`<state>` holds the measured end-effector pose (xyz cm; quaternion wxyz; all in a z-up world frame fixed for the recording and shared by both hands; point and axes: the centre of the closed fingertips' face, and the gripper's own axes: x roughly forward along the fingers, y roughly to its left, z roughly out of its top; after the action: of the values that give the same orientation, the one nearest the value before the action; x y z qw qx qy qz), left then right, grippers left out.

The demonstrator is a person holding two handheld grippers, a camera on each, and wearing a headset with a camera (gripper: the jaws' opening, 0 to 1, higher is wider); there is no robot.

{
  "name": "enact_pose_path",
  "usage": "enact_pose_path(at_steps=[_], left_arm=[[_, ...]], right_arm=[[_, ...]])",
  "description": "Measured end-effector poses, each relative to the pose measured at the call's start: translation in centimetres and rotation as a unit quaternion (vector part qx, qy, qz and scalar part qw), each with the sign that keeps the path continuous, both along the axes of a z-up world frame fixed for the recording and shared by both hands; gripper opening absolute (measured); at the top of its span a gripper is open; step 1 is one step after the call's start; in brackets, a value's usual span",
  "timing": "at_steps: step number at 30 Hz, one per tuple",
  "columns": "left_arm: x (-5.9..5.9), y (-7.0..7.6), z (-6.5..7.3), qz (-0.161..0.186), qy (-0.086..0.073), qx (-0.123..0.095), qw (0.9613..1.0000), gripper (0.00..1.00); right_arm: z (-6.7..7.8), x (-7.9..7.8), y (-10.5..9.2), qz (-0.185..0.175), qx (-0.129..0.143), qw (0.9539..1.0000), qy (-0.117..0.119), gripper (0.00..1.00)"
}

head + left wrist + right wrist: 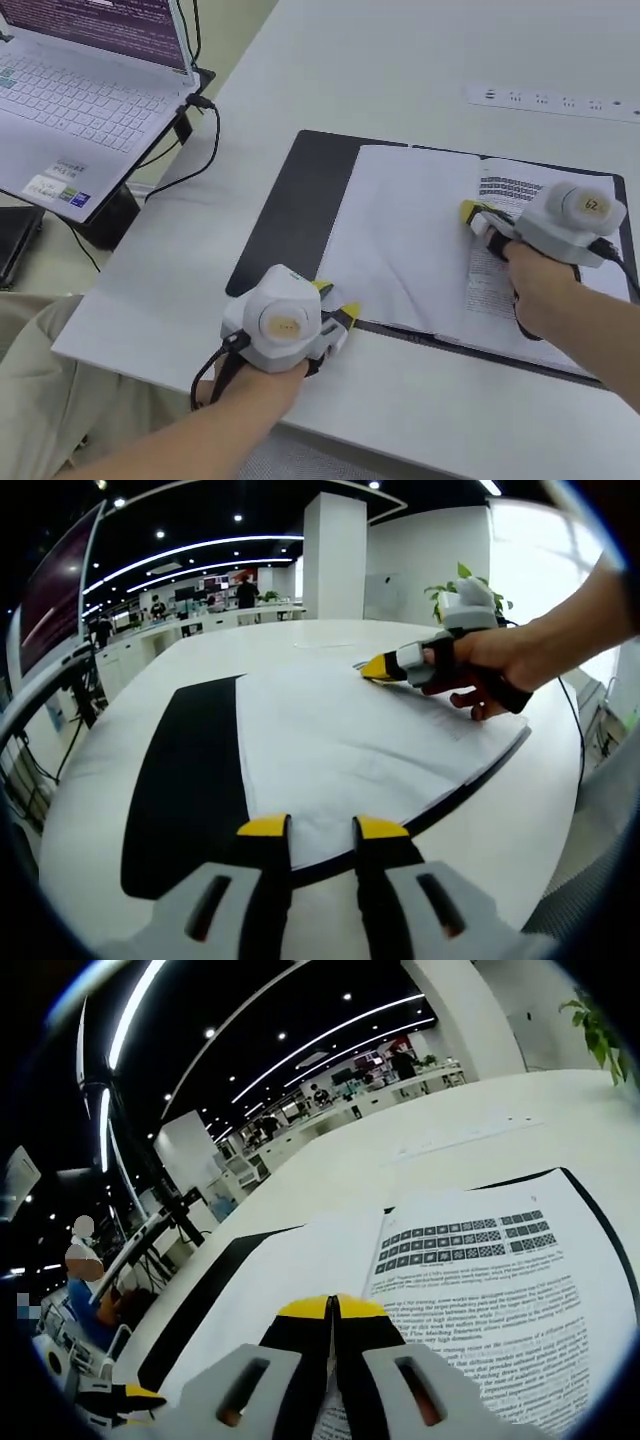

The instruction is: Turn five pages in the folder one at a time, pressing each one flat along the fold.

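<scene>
Lying open on the white tabletop [400, 70], the flat black folder [290, 210] is showing a blank white page [400, 230] on its left and a printed white page [480, 1300] on its right. The printed page is carrying a block of small dark cells above dense paragraphs of black text, and the lettering is coming out too fine to read. The white laptop [70, 100] at the table's far left corner is displaying lines on a purple screen and wearing small stickers by its front edge, none of them legible. A white power strip [550, 100] is lying well beyond the folder.

The right gripper [332, 1308] is pressing its yellow tips tight together, with no gap showing, and resting them on the paper just beside the fold where the blank page is meeting the printed one; whether any paper is caught between them is impossible to tell. The left gripper [320, 828] is keeping its yellow tips a little apart, gripping nothing, and hovering at the near edge of the blank page where the folder's black border is peeking out.

The person's hand is covering part of the printed page, and the folder's right corner is running out of the head view.
</scene>
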<state>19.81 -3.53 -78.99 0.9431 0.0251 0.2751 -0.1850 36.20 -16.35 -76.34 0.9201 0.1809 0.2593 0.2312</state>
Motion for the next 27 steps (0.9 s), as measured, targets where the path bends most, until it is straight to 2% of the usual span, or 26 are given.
enact_pose_path(at_steps=[5, 11, 13, 27], left_arm=[[0.0, 0.0, 0.0, 0.001, -0.001, -0.002, 1.0000, 0.23], [0.0, 0.0, 0.0, 0.002, -0.002, -0.003, 1.0000, 0.23], [0.0, 0.0, 0.0, 0.003, -0.003, -0.004, 1.0000, 0.23], [-0.1, -0.1, 0.0, 0.007, -0.009, -0.006, 0.9999, 0.23]], right_arm=[[0.1, 1.0, -0.5, -0.013, -0.002, 0.9999, -0.004, 0.00], [0.1, 2.3, -0.7, -0.033, 0.012, 0.9994, -0.002, 0.00], [-0.5, 3.4, -1.0, -0.036, 0.011, 0.9993, -0.002, 0.00], [0.2, 4.7, -0.7, -0.046, 0.003, 0.9989, -0.011, 0.00]])
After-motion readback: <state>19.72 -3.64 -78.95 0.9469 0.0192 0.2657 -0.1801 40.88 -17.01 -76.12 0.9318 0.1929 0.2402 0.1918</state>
